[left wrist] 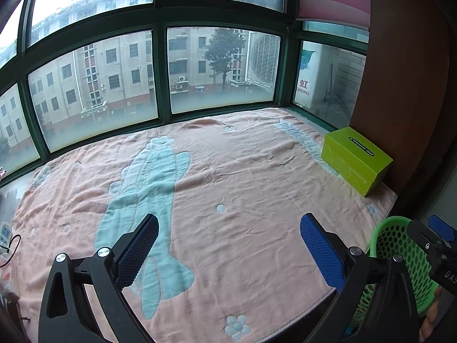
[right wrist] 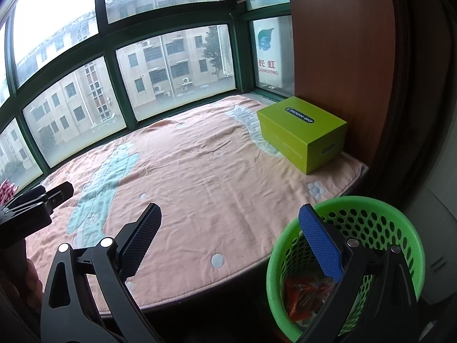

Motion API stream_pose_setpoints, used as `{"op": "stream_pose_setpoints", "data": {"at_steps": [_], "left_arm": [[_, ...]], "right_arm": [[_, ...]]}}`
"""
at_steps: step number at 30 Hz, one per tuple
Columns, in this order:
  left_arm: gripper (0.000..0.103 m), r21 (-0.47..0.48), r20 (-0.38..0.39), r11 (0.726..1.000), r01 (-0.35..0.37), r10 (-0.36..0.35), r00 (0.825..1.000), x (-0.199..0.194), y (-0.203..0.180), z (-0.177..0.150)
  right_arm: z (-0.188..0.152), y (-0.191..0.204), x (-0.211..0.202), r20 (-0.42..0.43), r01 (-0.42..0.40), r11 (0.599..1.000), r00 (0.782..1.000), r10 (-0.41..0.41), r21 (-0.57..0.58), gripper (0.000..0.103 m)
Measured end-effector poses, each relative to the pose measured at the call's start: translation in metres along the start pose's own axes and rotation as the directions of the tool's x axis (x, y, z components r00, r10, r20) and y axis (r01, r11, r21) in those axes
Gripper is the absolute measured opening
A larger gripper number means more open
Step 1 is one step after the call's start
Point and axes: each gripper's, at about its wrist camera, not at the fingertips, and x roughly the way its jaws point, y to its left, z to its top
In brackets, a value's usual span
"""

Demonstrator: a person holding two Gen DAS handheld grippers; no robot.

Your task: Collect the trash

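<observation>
My left claw [left wrist: 228, 248] hovers over the peach blanket [left wrist: 228, 177] on the window ledge, its two blue-padded fingers spread wide with nothing between them. My right claw [right wrist: 230, 240] is likewise spread and empty, its right finger hanging over the rim of the green perforated basket [right wrist: 371, 208] that stands off the ledge's near edge at about 4 o'clock in the right wrist view. Down inside that basket lies an orange wrapper [right wrist: 305, 294], resting on the bottom. In the left wrist view the same basket [left wrist: 400, 245] sits at 4 o'clock, partly hidden behind my right claw's body. A lime-green box [right wrist: 302, 134] rests on the blanket at 1 o'clock, close beside the brown wooden panel [right wrist: 342, 57]. The blanket carries a pale blue cartoon figure [left wrist: 148, 188] running from 10 o'clock toward 7 o'clock. Green-framed windows [left wrist: 160, 65] curve round behind.
</observation>
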Motion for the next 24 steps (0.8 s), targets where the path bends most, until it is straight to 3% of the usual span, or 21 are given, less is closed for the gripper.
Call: {"op": "stream_pose_setpoints", "data": {"at_steps": [24], "left_arm": [[0.096, -0.009, 0.012, 1.000, -0.030, 0.030, 0.999, -0.0012, 0.0024, -0.0021]], "right_arm": [[-0.0002, 0.0024, 0.0001, 0.003, 0.006, 1.000, 1.000, -0.006, -0.009, 0.096]]}}
